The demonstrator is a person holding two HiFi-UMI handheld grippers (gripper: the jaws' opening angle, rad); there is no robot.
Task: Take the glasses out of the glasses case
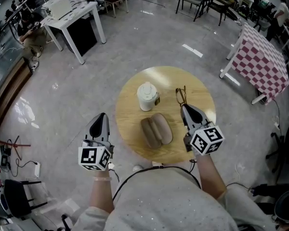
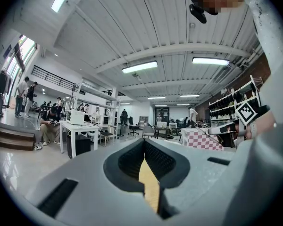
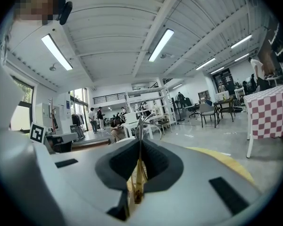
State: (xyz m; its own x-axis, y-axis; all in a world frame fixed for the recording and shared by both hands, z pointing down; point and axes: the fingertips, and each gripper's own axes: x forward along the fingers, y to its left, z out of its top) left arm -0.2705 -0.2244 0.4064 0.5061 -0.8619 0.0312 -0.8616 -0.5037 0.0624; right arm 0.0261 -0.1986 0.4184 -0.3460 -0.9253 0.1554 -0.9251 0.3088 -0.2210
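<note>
On the round wooden table (image 1: 197, 88) lies a brown glasses case (image 1: 156, 130); it looks open, with its two halves side by side and nothing showing inside. My right gripper (image 1: 184, 108) hovers over the table's right side, shut on the thin-framed glasses (image 1: 181, 96), which stick out past its tips. In the right gripper view the glasses (image 3: 142, 124) rise from between the closed jaws of the right gripper (image 3: 137, 147). My left gripper (image 1: 102, 115) hangs off the table's left edge, shut and holding nothing. In the left gripper view the left gripper (image 2: 144, 147) points out into the room.
A white lidded cup (image 1: 147, 96) stands just behind the case. A white desk (image 1: 72, 13) stands far left, and a table with a red checked cloth (image 1: 262, 61) far right. Chairs stand at the back. Cables and a power strip (image 1: 36, 169) lie on the floor at left.
</note>
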